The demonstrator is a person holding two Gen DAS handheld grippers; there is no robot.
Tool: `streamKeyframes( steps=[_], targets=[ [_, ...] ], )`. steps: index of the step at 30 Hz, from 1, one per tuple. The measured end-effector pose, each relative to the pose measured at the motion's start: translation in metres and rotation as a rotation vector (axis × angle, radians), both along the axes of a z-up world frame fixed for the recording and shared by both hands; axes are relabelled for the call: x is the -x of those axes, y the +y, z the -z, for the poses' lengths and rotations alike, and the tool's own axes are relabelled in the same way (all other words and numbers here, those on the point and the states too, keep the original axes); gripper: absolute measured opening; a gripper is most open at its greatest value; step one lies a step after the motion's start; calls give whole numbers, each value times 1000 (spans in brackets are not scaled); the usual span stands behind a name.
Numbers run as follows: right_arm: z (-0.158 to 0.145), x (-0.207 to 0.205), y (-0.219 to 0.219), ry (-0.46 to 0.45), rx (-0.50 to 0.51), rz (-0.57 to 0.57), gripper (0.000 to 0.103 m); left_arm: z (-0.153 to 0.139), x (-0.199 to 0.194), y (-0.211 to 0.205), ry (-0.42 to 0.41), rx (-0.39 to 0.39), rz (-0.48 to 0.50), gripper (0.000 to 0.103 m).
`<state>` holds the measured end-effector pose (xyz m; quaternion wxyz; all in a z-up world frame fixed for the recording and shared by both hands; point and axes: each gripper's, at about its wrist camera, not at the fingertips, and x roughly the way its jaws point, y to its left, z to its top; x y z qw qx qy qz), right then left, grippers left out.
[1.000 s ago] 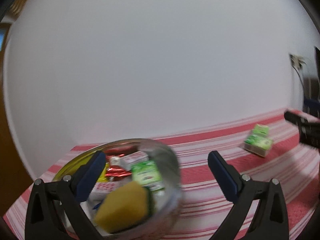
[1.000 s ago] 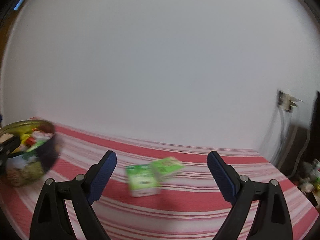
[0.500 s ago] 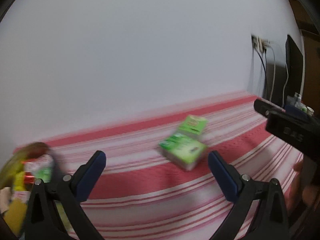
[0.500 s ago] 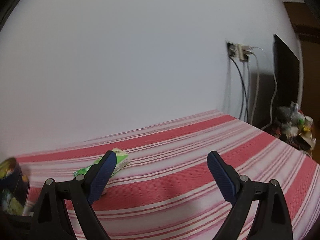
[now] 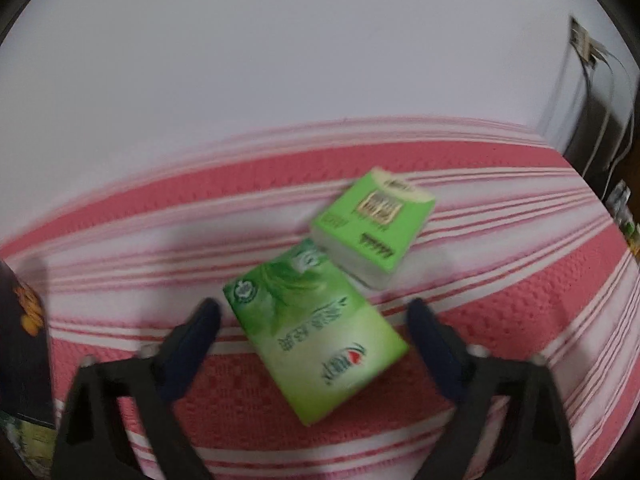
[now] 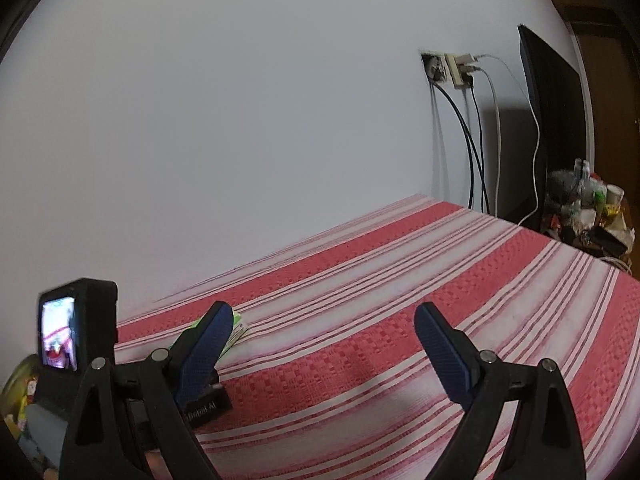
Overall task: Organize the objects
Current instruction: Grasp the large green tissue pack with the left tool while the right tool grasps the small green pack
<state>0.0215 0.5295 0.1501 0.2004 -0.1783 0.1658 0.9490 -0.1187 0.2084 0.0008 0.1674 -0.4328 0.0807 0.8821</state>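
Two green tissue packs lie on the red-and-white striped cloth (image 5: 500,320). The near pack (image 5: 316,332) lies at an angle between the fingers of my left gripper (image 5: 314,312), whose jaws are closing; a gap still shows on both sides of the pack. The far pack (image 5: 372,224) touches its upper corner. A round tin (image 5: 24,340) stands at the left edge. My right gripper (image 6: 324,320) hovers open over bare cloth with nothing between its fingers. In the right wrist view a corner of a green pack (image 6: 238,330) peeks past the right gripper's left finger.
The left gripper's camera body (image 6: 76,336) sits at the lower left of the right wrist view, with the tin (image 6: 16,384) below it. A white wall backs the cloth. A wall socket with cables (image 6: 448,68), a dark screen (image 6: 552,120) and cluttered small items (image 6: 584,208) stand at the right.
The left gripper swung from the tin to the green packs, tilted down close over them, and its jaws have narrowed. The right view turned rightward, so the packs slid left behind its finger.
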Motion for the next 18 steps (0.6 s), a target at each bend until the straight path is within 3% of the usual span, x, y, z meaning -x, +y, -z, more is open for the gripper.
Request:
streamKeyframes(
  steps=[1,4,6,9,12,18],
  targets=[
    [0,1,1,-2,7,-1,94,1,2,-5,-18,-31,-5,82],
    [1,3,2,-13,12,-5,94,-1,-1,-18,-4,-58,-45,61],
    [3,4,3,-21,9,-6,94,-2,-4,-25,-6,-80,-40,55],
    [5,6,5,-33,18,-4,94,-2,-15,-39,-10,-105,-43,54],
    [12,13,10,-71,46,-17,94,-7,-30,-61,4,-182,-38,54],
    [20,25,9,-112,107,-125,94,-24,-89,-93,137,-189,-8,54]
  ],
)
